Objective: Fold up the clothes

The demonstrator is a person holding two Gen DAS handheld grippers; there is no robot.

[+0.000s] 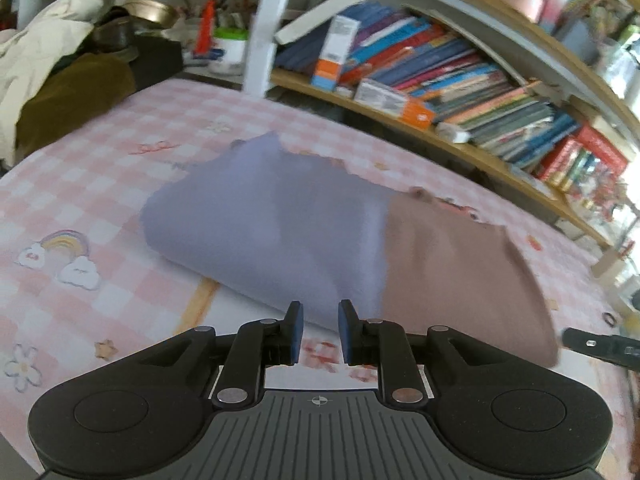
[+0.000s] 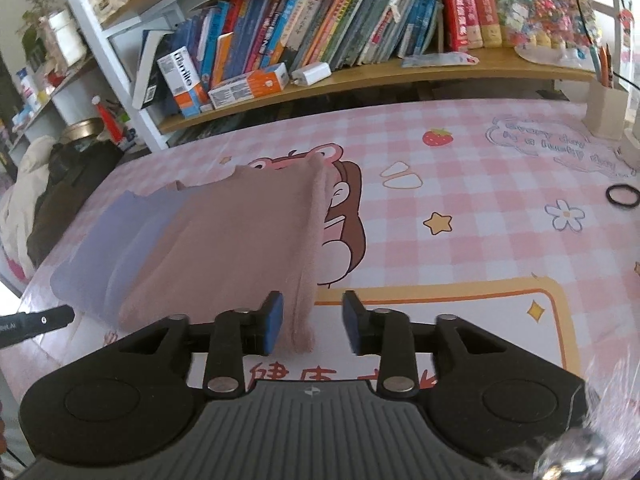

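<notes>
Folded cloth [image 1: 280,220], lilac and mauve, on table [image 2: 480,200].
My left gripper [image 1: 319,330] and right gripper [image 2: 313,322] hang open, empty, at the cloth's near edge.

Pink checked mat on the table [image 2: 480,208], with folded cloth lying on it

The mat is printed with cartoon figures, stars, flowers, a strawberry and a rainbow. A folded cloth [image 1: 280,220], lilac at one end and dusty pink at the other, lies flat across the bear print. A black hair tie [image 2: 622,197] rests near the right edge, well apart from the cloth. A pale pen holder [image 2: 605,110] stands at the far right corner. Piled clothing [image 1: 60,80] sits at the far left end.
</notes>
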